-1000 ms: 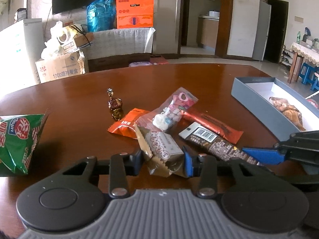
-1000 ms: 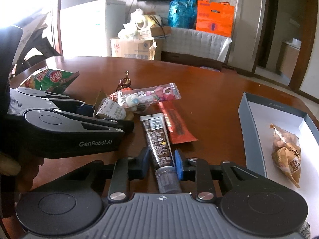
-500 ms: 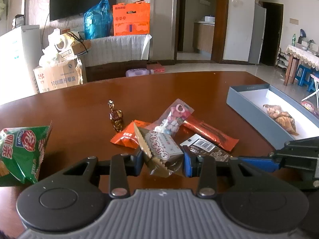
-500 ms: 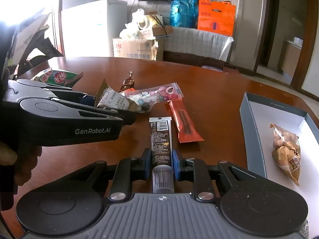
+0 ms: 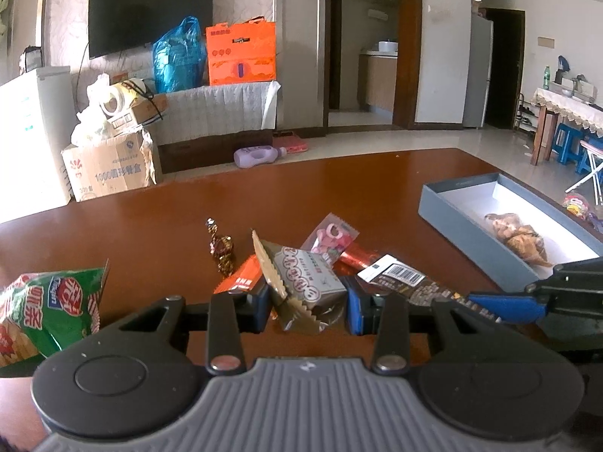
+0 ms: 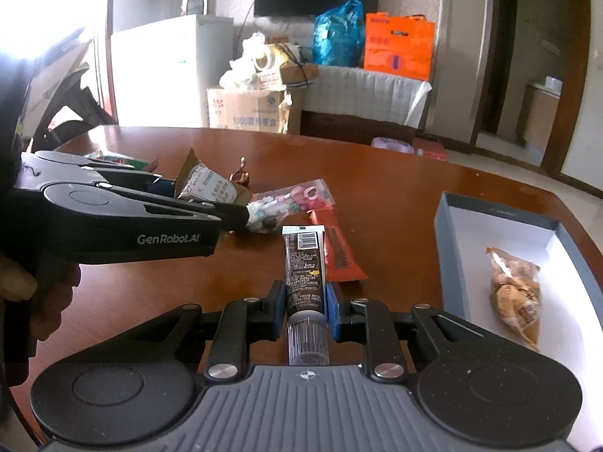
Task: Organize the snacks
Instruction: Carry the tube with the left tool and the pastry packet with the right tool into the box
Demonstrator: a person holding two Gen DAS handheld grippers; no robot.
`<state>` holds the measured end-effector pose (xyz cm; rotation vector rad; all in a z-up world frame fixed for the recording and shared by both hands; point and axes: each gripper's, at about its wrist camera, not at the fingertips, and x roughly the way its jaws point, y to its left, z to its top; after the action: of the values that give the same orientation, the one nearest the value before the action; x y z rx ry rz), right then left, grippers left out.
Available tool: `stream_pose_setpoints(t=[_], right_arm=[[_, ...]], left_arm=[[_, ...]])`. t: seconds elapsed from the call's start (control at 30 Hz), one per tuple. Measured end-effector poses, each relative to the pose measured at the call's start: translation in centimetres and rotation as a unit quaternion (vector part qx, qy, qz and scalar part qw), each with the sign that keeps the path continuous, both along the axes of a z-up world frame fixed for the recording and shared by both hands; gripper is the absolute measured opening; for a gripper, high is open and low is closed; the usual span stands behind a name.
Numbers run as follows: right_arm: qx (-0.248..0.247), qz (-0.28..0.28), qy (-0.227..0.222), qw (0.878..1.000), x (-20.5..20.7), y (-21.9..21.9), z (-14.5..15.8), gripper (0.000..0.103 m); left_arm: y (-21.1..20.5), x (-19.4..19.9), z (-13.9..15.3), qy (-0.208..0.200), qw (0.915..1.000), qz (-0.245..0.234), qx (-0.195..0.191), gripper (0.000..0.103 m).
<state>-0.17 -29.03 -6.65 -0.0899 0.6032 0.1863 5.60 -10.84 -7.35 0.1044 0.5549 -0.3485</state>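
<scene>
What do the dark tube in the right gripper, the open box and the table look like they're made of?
Dark tube: probably soft printed plastic, glossy, with a clear ribbed cap.
Open box: looks like cardboard, matte grey-blue outside, white inside, with thin straight walls.
Table: seems varnished wood or veneer; reddish brown, and it mirrors the window light.

Two grippers (image 6: 305, 301) (image 5: 309, 310). One grey box (image 6: 448, 256). Eight snack packs: one green bag (image 5: 45, 312), one foil candy (image 5: 222, 250), one orange sachet (image 5: 245, 277), one brown wafer pack (image 5: 305, 278), one pink clear pack (image 6: 290, 203), one red bar (image 6: 339, 252), one dark tube (image 6: 304, 267), one nut bag (image 6: 516, 293).
</scene>
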Motion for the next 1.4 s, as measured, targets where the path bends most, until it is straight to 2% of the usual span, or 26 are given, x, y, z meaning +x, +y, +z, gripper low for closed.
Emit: stream_pose_setpoints(t=[0.3,0.67,0.93,1.4], right_arm=[[0.015,-0.027,-0.012,0.999,-1.7,-1.7,1.3,0.024],[0.038,-0.081,-0.021,0.996,-3.4,-5.3,2.0,0.025],[0.051,-0.129,-0.025,0.99,-4.4,-8.3,2.1,0.025],[0.041,-0.217,-0.018,0.975,-5.0,-12.8,0.6,0.025]], left_arm=[[-2.4,-1.3,1.5,-0.01,0.9996,-0.028,0.002,0.037],[-6.8,-2.5,1.8,-0.009,0.9981,-0.06,0.004,0.037],[-10.5,-2.9,1.5,-0.008,0.996,-0.089,-0.004,0.037],[-17.5,-2.3,0.0,0.008,0.9911,-0.132,-0.013,0.037]])
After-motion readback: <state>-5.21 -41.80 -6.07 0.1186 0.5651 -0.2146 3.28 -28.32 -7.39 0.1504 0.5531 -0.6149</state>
